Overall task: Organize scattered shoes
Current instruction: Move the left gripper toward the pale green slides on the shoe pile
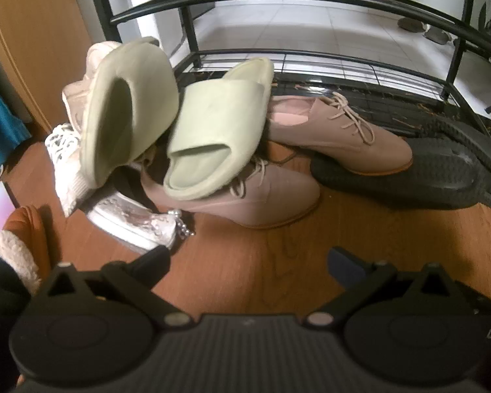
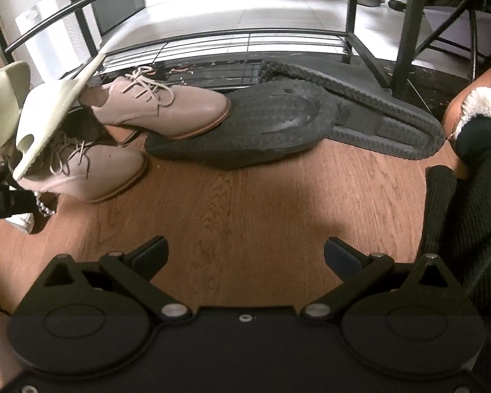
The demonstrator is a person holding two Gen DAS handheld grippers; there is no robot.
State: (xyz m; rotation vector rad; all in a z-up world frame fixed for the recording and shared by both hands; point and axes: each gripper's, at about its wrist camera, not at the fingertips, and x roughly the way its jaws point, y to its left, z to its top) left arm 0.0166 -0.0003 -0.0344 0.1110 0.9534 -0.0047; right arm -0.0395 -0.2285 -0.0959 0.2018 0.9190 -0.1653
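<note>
Low over wood floor (image 2: 245, 196), left gripper (image 1: 248, 262) spread, right gripper (image 2: 245, 252) spread

A pale sage-green foam slide sandal (image 1: 212, 124) lies against a dusty-pink lace-up leather shoe with tan sole (image 1: 255, 193). Right of that shoe is a black slipper with diamond-textured tread (image 2: 245, 124); beneath it, reddish-brown wood-grain flooring (image 2: 245, 203). Behind stands a black metal wire rack (image 2: 212, 42).
</note>
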